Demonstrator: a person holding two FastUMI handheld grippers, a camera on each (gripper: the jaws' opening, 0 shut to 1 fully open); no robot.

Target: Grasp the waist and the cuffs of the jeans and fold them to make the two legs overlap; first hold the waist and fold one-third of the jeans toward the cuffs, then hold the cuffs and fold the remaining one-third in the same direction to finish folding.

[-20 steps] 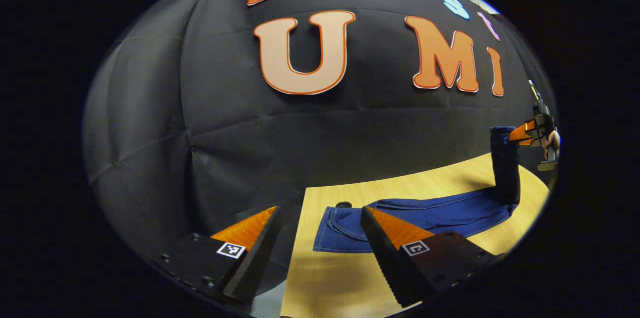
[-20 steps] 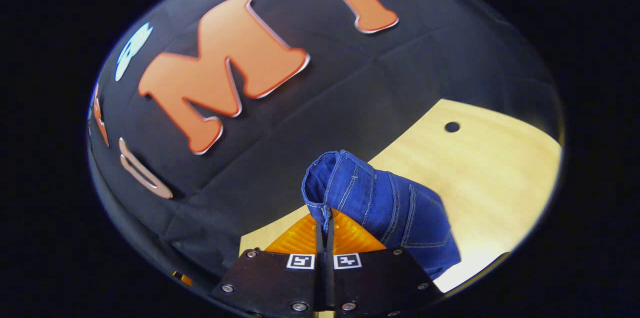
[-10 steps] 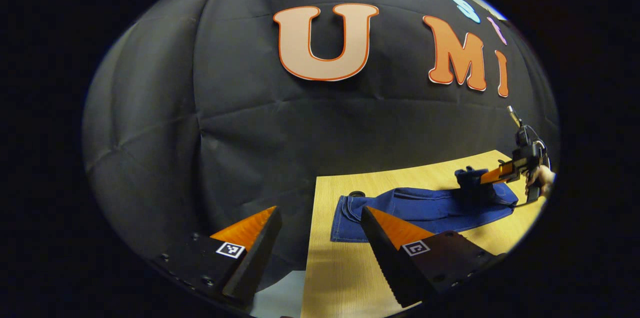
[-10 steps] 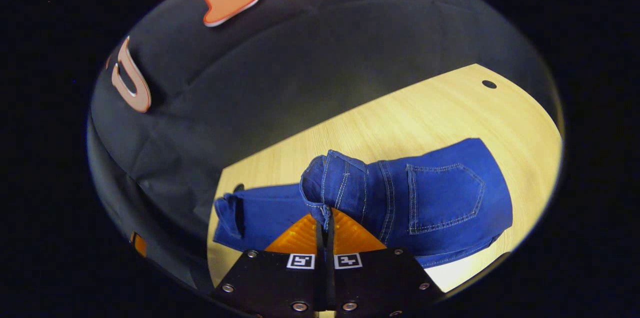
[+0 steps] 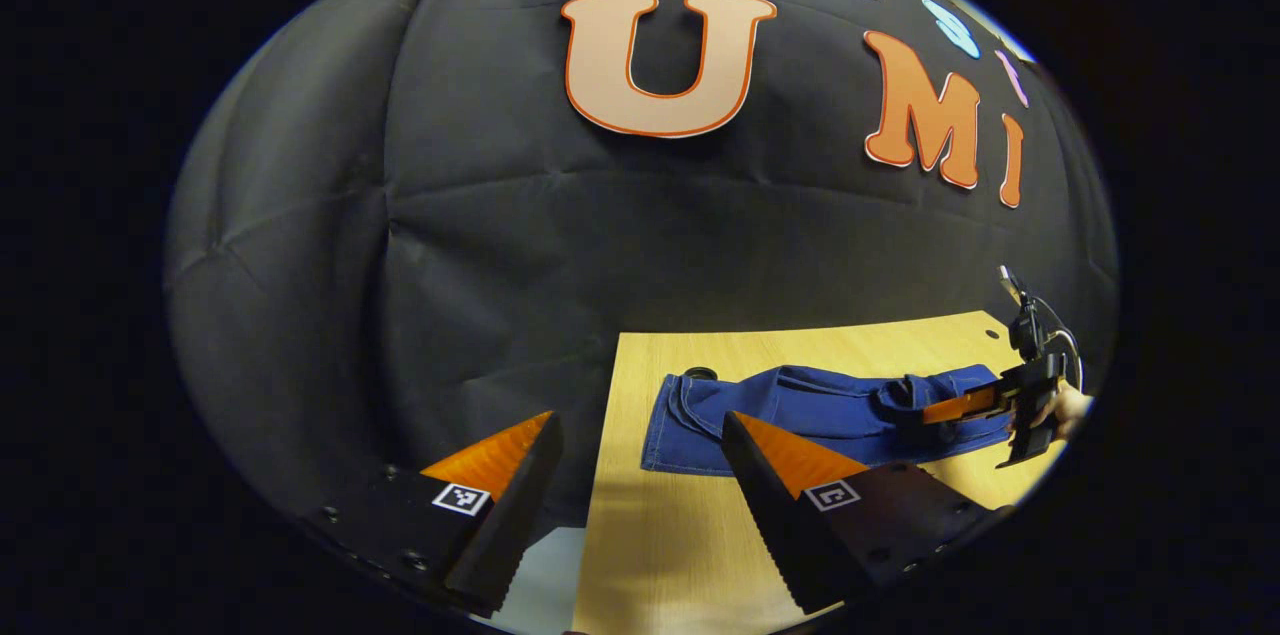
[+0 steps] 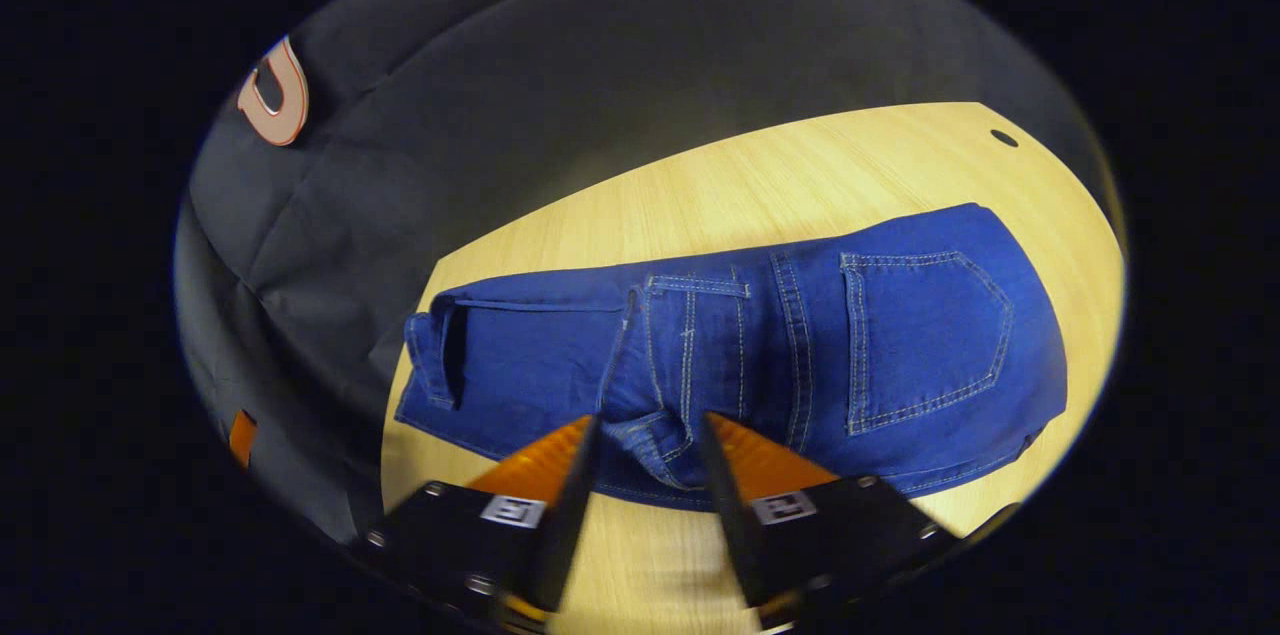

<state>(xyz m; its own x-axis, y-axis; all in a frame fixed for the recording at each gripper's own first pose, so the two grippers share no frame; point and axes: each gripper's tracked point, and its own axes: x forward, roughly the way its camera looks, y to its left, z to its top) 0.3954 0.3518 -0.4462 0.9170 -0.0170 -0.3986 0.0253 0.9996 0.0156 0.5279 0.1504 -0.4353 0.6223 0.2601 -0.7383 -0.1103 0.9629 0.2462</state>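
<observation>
- The jeans (image 6: pixel 760 345) are seen lying flat on the wooden surface (image 6: pixel 780 175), with the waist (image 6: pixel 690 355) laid over the legs toward the cuffs (image 6: pixel 435 355).
- The waist-third fold is judged to be set down; the cuff-third fold is judged to be left undone.
- The right gripper (image 6: pixel 645 460) is held low over the near edge of the jeans, its fingers parted, with a bunched piece of the waist lying between them; nothing is clamped.
- The left gripper (image 5: pixel 640 475) is held above the surface's end near the cuffs (image 5: pixel 680 415), its fingers spread wide with nothing in them.
- In the left gripper view, the right gripper (image 5: pixel 965 405) is seen farther off, held by a hand (image 5: pixel 1065 410) at the folded end.
</observation>
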